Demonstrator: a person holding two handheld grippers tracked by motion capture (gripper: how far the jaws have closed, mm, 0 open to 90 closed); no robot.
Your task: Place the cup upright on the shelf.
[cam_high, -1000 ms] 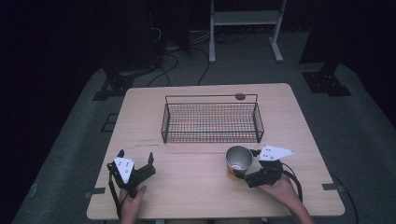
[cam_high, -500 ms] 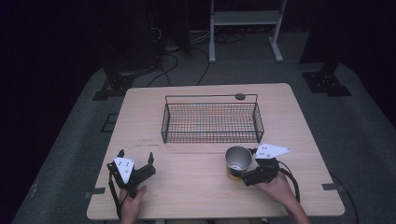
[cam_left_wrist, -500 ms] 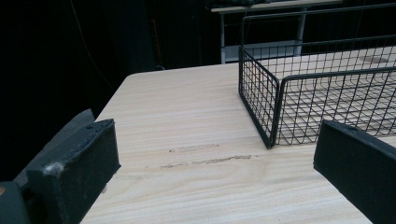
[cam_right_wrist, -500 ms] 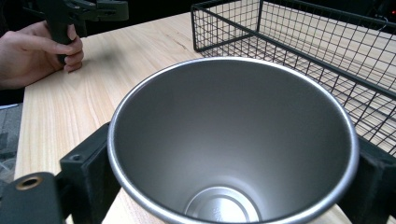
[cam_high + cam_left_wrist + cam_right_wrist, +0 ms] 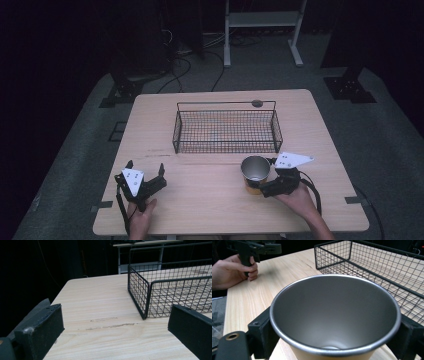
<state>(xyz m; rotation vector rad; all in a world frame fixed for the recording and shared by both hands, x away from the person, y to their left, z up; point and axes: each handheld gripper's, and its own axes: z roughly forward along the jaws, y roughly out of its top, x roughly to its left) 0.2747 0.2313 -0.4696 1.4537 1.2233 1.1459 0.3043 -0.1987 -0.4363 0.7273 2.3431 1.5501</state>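
Since basket (image 5: pixel 226 131) sits just ahead, we clamp right gripper (image 5: pixel 264 186) on cup (image 5: pixel 255 171); left gripper (image 5: pixel 145 176) idle, jaws wide, empty.

A pale wooden bench (image 5: pixel 210 200) carries a black wire basket (image 5: pixel 226 131) toward its far side. A metal cup (image 5: pixel 255 173) stands near the front edge, just before the basket.

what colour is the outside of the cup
Orange-tan below a silver rim, on the cup; the right gripper view shows it best.
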